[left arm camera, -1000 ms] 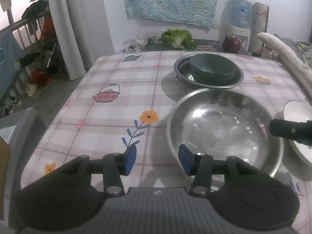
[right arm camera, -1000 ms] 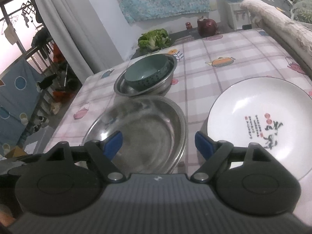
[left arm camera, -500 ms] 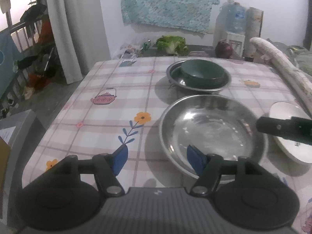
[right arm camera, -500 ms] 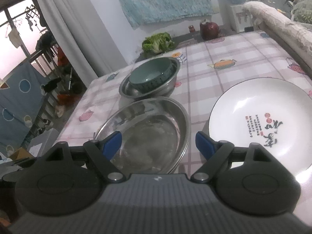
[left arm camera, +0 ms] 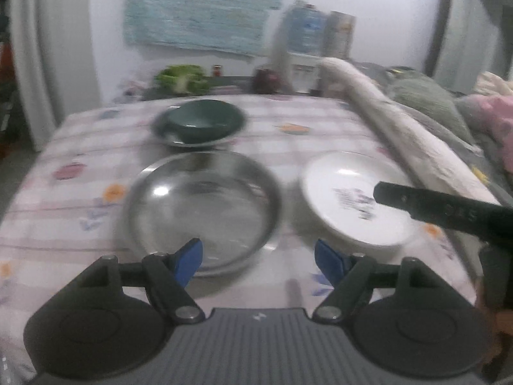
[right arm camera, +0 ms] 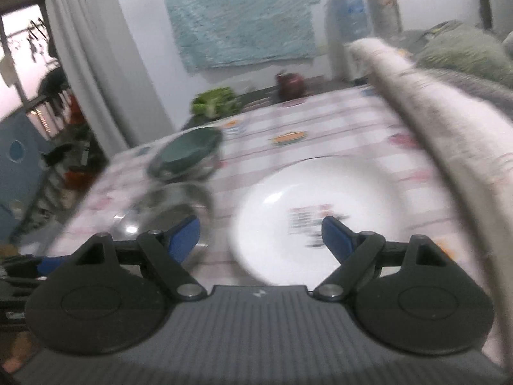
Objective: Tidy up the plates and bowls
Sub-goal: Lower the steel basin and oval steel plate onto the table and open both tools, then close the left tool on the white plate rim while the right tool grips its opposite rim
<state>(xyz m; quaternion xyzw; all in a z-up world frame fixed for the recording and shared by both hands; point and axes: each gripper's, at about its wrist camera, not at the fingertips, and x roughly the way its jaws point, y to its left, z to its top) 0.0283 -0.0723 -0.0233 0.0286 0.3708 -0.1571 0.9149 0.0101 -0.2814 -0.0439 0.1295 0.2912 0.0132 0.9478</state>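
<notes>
Widening with nothing between its jaws, the left hand-held gripper [left arm camera: 258,258] has swung from the steel pan [left arm camera: 203,210] toward the white plate [left arm camera: 352,202] beside it, probably the next pickup, while the right hand-held gripper [right arm camera: 259,232] stays wide and empty.

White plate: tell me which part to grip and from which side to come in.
Grip the white plate by its near rim, one finger above and one below. It lies flat on the tablecloth, and the open right gripper already faces that edge. A rolled cloth crowds its far right side.

Dim indoor light, heavy motion blur, fisheye-bent edges, glare on steel basin [left arm camera: 202,205]
</notes>
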